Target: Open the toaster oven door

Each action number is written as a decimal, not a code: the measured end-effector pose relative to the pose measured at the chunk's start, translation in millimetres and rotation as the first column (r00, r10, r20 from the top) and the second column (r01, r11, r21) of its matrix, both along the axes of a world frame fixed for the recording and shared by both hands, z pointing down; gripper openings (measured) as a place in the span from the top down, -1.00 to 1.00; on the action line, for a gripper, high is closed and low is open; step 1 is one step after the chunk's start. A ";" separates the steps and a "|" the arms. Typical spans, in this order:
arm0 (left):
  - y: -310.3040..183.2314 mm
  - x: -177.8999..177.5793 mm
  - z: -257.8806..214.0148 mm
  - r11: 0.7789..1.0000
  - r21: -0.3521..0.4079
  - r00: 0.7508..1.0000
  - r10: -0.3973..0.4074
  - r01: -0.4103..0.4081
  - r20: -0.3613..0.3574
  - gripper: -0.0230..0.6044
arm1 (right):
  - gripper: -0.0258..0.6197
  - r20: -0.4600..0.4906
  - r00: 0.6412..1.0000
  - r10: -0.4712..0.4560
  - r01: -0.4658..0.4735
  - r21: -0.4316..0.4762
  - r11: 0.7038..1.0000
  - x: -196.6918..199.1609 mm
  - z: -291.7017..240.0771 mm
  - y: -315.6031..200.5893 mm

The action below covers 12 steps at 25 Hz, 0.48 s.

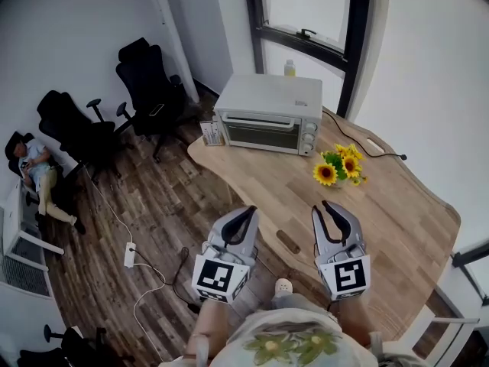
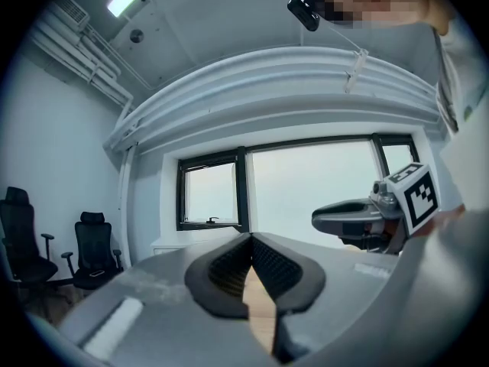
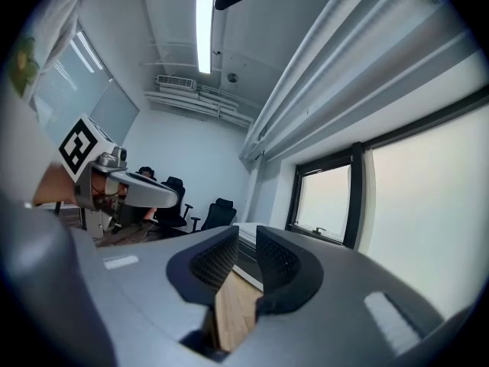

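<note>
One toaster oven (image 1: 269,113) is sitting closed on the tabletop (image 1: 390,212), one sunflower bunch (image 1: 340,164) nearby. The left gripper (image 1: 250,211) jaws are pressing together, empty; the right gripper (image 1: 325,205) jaws are gaping slightly, empty.

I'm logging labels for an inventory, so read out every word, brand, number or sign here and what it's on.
No text is legible.
White metal toaster oven: marks by its knobs too small to read.
Small printed box beside it: print blurred.
Left tool and right tool: black-and-white square marker patterns, no words.
</note>
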<state>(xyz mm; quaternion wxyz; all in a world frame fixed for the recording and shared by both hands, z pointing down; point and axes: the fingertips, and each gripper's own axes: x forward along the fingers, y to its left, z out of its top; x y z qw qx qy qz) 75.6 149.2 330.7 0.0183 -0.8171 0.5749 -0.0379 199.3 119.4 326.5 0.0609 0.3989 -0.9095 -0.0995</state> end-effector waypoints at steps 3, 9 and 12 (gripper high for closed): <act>-18.0 -4.5 0.1 1.000 0.008 1.000 0.001 -0.001 0.014 0.85 | 0.64 -0.011 1.000 -0.021 0.022 0.011 1.000 -7.7 0.4 -18.0; -50.8 -15.9 -0.1 0.999 0.032 0.997 -0.021 0.019 0.075 0.60 | 0.47 -0.067 0.995 -0.078 0.081 0.035 0.996 -22.6 2.0 -49.2; -64.1 -22.8 2.0 0.999 0.027 0.995 -0.044 0.042 0.088 0.48 | 0.44 -0.078 0.992 -0.104 0.108 0.051 0.993 -29.2 0.1 -64.1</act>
